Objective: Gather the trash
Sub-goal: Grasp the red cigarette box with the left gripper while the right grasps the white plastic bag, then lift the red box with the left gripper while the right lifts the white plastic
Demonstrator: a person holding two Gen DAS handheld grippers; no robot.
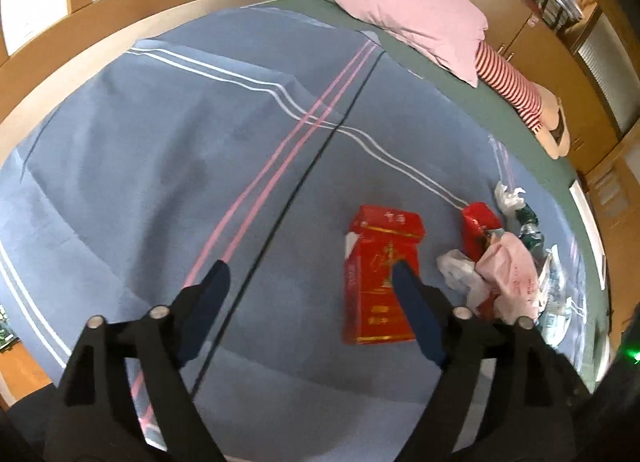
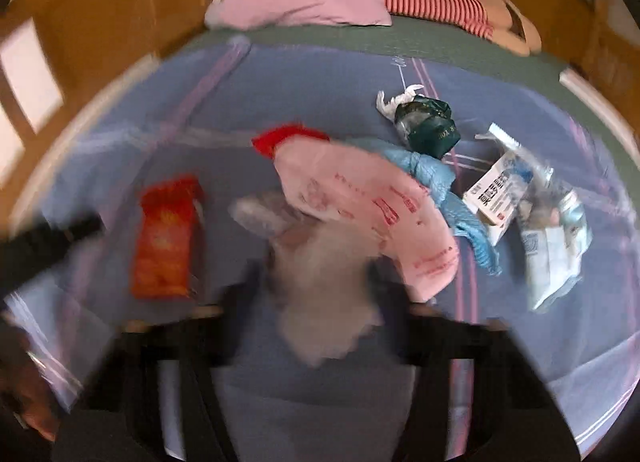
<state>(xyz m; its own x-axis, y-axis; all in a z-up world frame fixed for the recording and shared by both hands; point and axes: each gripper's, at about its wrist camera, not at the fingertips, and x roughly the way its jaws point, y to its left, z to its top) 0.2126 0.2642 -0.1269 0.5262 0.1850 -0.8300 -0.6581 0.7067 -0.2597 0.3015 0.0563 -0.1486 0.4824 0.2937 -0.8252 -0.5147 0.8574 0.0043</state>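
A flattened red carton (image 1: 380, 278) lies on the blue striped bedspread (image 1: 200, 161); it also shows in the right wrist view (image 2: 166, 238). My left gripper (image 1: 308, 274) is open above the bedspread, its right finger over the carton's right edge. A trash pile lies to the right: a pink plastic bag (image 2: 372, 205), a second red box (image 1: 478, 227), white tissue (image 1: 458, 268), a dark green wrapper (image 2: 426, 123), a blue cloth (image 2: 448, 189), a white box (image 2: 494, 191). My right gripper (image 2: 320, 282) is blurred; a grey-white tissue (image 2: 324, 302) sits between its fingers.
A pink pillow (image 1: 416, 9) and a red-striped plush toy (image 1: 516, 89) lie at the far end of the bed on a green sheet (image 1: 448, 73). Wooden cabinets (image 1: 532, 37) stand beyond. Clear plastic wrappers (image 2: 556, 238) lie at the pile's right.
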